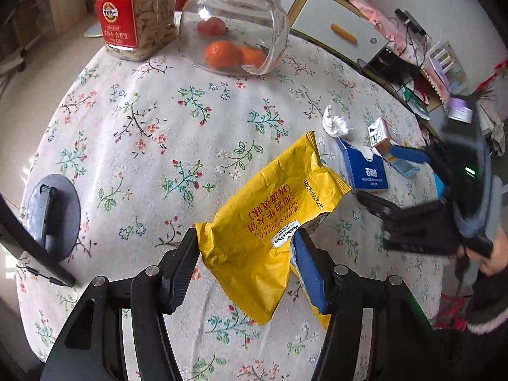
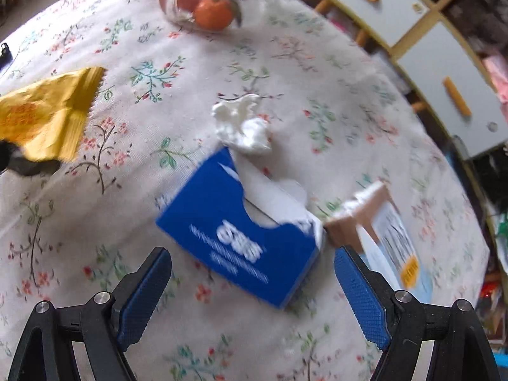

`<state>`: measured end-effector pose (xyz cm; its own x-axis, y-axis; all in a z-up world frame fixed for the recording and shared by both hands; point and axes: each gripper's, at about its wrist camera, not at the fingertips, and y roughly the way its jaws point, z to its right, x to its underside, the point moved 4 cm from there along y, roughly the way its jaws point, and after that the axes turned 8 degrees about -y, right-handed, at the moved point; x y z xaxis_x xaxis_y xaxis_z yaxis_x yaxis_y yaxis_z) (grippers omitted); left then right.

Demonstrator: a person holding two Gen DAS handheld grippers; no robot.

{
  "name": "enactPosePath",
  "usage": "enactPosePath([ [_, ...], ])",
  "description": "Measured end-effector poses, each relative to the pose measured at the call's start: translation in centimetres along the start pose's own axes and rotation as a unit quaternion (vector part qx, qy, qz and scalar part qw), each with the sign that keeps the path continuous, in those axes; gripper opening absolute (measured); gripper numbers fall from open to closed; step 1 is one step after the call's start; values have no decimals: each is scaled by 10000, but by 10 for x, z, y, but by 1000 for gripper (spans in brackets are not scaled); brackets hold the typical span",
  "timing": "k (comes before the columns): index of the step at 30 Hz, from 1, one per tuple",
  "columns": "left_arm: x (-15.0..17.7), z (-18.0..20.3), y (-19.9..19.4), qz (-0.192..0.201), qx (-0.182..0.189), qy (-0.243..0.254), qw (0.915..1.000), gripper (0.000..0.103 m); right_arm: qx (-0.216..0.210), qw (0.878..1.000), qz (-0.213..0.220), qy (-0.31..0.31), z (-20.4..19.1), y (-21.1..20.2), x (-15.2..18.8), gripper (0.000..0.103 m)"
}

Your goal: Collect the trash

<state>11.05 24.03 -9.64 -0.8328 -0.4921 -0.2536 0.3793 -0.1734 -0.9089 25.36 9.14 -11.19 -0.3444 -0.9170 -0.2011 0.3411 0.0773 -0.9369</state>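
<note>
While pinched by its crumpled lower half in the left gripper (image 1: 244,257), yellow wrapper (image 1: 270,209) hangs above floral tablecloth (image 1: 143,133); probably light, crinkly, slippery foil, best gripped mid-body. Right gripper (image 2: 252,289), jaws spread wide and empty, poised before blue carton (image 2: 241,238), likely stiff, beside white tissue wad (image 2: 243,123).

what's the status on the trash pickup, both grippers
Left hand-held gripper shut on yellow wrapper, lifted off tablecloth. Right hand-held gripper open, blue box ahead. Crumpled tissue beyond, uncollected.
</note>
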Motion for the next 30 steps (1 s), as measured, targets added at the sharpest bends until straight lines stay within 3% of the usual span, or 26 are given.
enactPosePath([
  [4, 1, -4, -3, -13, 17, 29, 10000, 63, -59, 9997, -171, -139, -1, 16, -6, 87],
  [8, 1, -1, 0, -59, 7, 34, 10000, 63, -452, 9985, -94, 294, 7, 23, -5, 85],
  [16, -1, 10, 7, -70, 23, 82, 9999, 63, -618, 9953, -56, 748, 1, 12, 16, 61],
  [20, 4, 20, 4, -18, 120, 184, 9998, 63, -684, 9927, -137, 979, -8, -2, 37, 58],
  [21, 6, 23, 4, -9, 115, 234, 9997, 63, -693, 9921, -166, 1032, -9, -5, 42, 55],
  [22, 8, 26, 4, -5, 103, 268, 9996, 63, -704, 9915, -170, 1083, -11, -10, 47, 39],
  [30, 24, 43, 18, -165, 139, 210, 9995, 63, -820, 9783, 31, 1901, -8, -53, 95, 18],
])
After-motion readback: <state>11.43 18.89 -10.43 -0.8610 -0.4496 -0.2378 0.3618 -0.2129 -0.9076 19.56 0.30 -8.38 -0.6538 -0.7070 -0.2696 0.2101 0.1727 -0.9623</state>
